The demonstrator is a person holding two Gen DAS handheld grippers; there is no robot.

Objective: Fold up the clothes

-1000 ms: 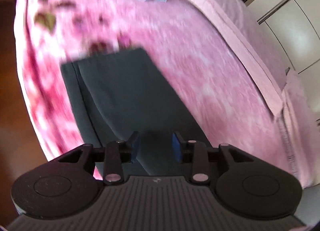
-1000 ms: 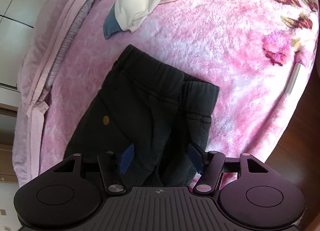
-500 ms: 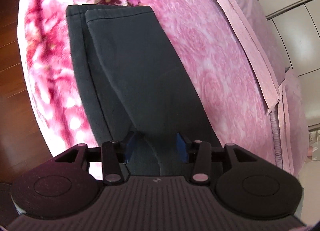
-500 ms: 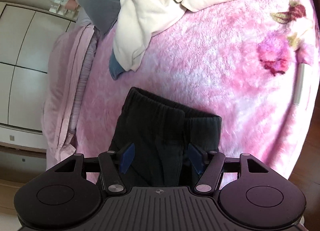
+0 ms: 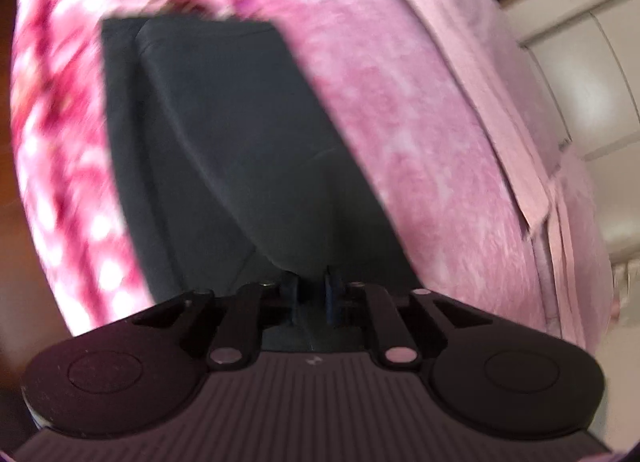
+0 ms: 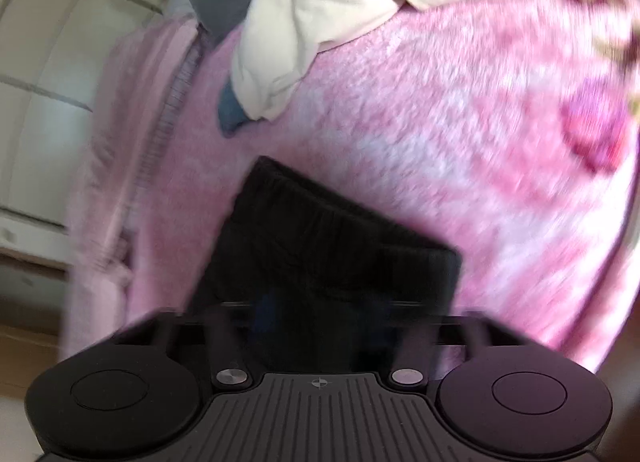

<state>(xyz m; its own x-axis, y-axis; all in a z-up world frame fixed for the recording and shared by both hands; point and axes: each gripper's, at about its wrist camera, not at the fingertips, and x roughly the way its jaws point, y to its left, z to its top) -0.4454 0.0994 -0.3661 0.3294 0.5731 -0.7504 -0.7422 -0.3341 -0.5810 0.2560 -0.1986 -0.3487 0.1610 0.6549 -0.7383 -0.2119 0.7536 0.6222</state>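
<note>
left gripper (image 5: 311,294): fingers nearly closed, pinching a fold of the dark charcoal soft knit trousers (image 5: 224,134)
right gripper (image 6: 320,326): blurred, grip state unclear
trousers: legs doubled, near the fluffy pink floral bed blanket's (image 6: 440,110) side edge
handling: light, limp, drapes; grip hem or ribbed waistband (image 6: 336,218)
far: cream garment pile (image 6: 320,2)

Bedroom with a pink-covered bed (image 5: 420,110)

Pale wardrobe doors (image 5: 580,74) stand beyond the bed's far edge; brown wood floor (image 5: 8,166) shows beside its near edge. Daylight brightens the fleecy floral blanket (image 6: 440,110) and a paler pink sheet (image 5: 500,110).
</note>
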